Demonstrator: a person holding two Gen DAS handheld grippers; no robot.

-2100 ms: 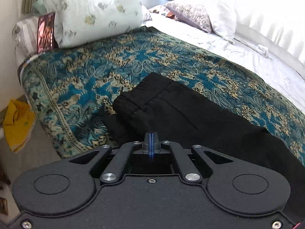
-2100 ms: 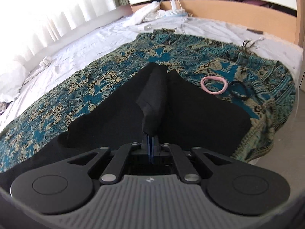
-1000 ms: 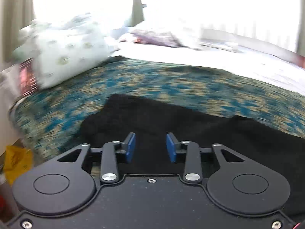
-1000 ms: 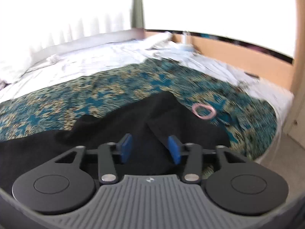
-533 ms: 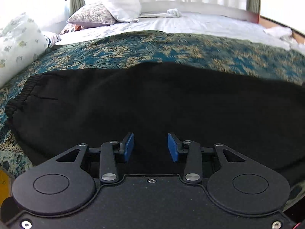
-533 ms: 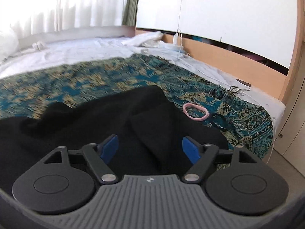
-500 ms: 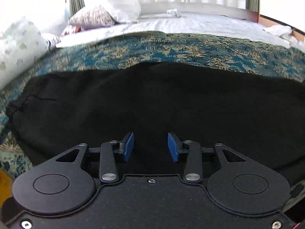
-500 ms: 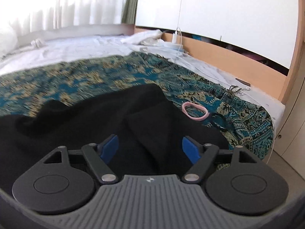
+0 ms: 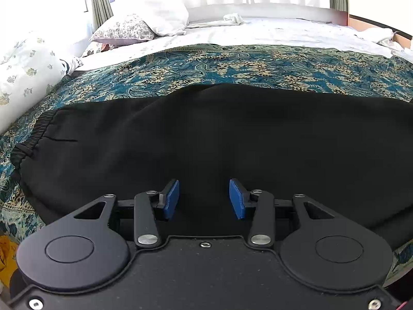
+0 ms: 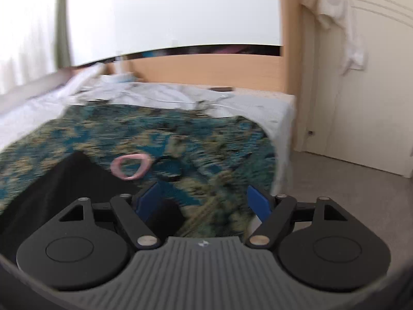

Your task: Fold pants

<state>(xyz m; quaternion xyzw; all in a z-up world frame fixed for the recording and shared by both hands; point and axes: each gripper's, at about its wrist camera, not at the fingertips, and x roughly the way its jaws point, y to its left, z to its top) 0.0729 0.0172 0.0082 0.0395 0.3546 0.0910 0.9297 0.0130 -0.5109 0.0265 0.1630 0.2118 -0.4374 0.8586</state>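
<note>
Black pants (image 9: 206, 139) lie spread across the teal patterned bedspread (image 9: 232, 67), with the elastic waistband (image 9: 36, 131) at the left. My left gripper (image 9: 204, 199) hovers over the near middle of the cloth; its jaws are opening and the blue pads grip nothing. In the blurred right wrist view the pants' leg end (image 10: 64, 188) fills the lower left. My right gripper (image 10: 204, 204) stands wide open over the bedspread (image 10: 206, 134) just past the leg hem, nothing between its fingers.
A pink hair band (image 10: 130, 166) and a dark band (image 10: 170, 173) lie on the spread beyond the leg end. Pillows (image 9: 124, 29) and a floral bolster (image 9: 23, 75) sit at the left. Wooden footboard (image 10: 206, 69), white door (image 10: 361, 90) and grey floor (image 10: 348, 188) are at the right.
Both grippers let go of the pants and opened. The left came down over the middle of the spread cloth. The right swung rightwards toward the bed's corner, past the leg end.
</note>
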